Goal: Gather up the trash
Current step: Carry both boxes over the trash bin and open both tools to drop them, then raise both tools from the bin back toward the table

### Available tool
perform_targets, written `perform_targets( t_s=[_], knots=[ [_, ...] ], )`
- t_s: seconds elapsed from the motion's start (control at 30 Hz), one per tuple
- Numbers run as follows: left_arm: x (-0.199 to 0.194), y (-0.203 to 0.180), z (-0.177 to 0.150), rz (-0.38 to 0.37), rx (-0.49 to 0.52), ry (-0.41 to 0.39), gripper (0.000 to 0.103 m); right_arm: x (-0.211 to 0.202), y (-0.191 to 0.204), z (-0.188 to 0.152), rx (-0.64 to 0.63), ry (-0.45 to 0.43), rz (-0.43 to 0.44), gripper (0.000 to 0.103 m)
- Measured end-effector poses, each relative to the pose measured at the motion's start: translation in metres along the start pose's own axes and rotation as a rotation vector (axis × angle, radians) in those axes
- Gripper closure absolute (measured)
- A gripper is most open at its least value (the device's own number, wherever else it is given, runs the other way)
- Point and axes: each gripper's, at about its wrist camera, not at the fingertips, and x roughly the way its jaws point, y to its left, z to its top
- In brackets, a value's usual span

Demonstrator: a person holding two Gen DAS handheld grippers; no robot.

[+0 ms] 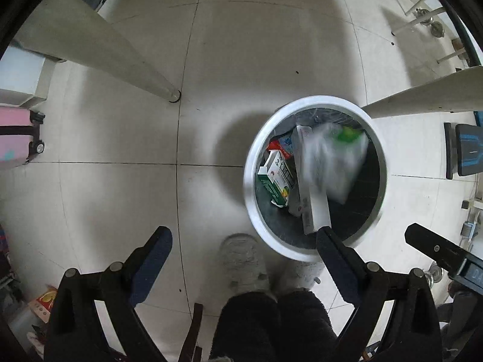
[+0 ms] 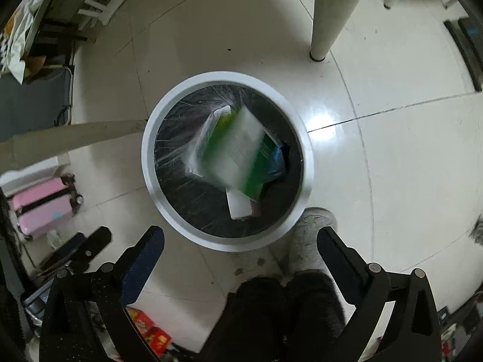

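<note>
A round white trash bin (image 1: 252, 163) with a black liner stands on the floor and also shows in the right wrist view (image 2: 148, 157). A white-and-green package (image 1: 335, 157), blurred by motion, is inside the bin's opening; it also shows in the right wrist view (image 2: 235, 147). Under it lie a green-and-white carton (image 1: 276, 181) and a long white box (image 1: 314, 211). My left gripper (image 1: 244, 238) is open and empty, left of the bin. My right gripper (image 2: 240, 236) is open and empty, just above the bin's near rim. Its finger (image 1: 434, 249) shows in the left wrist view.
White table legs (image 1: 120, 54) (image 2: 329, 12) stand near the bin. A pink suitcase (image 2: 42, 208) is at the left. The person's grey slippers (image 1: 241, 262) and dark trousers are at the near edge. Red boxes (image 2: 151, 331) lie on the tiled floor.
</note>
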Motion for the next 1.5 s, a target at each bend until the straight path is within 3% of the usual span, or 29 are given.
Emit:
perform_targets(
  t_s=[0.3,0.53,0.8,1.07,1.27,1.4,1.5],
  knots=[
    [-0.04,0.0,-0.011,0.011,0.012,-0.033,0.005,-0.046,0.013,-0.023,-0.111,-0.072,-0.19,0.001],
    [-0.067,0.001,-0.019,0.013,0.024,-0.056,0.005,-0.082,0.021,-0.039,-0.12,-0.102,-0.213,0.001],
    [-0.127,-0.001,-0.039,0.009,0.03,-0.075,0.005,-0.144,0.032,-0.065,-0.124,-0.14,-0.207,0.001],
    [-0.201,-0.005,-0.064,-0.004,0.051,-0.098,0.005,-0.231,0.05,-0.103,-0.145,-0.167,-0.188,0.001],
    [-0.267,-0.004,-0.078,0.031,0.059,-0.146,0.005,-0.309,0.068,-0.134,-0.147,-0.184,-0.163,0.001],
    [-0.307,-0.001,-0.068,0.065,0.04,-0.22,0.005,-0.358,0.085,-0.141,-0.137,-0.199,-0.126,0.001],
    [-0.323,0.0,-0.049,0.064,-0.006,-0.254,0.005,-0.395,0.1,-0.127,-0.144,-0.217,-0.091,0.001]
  ],
)
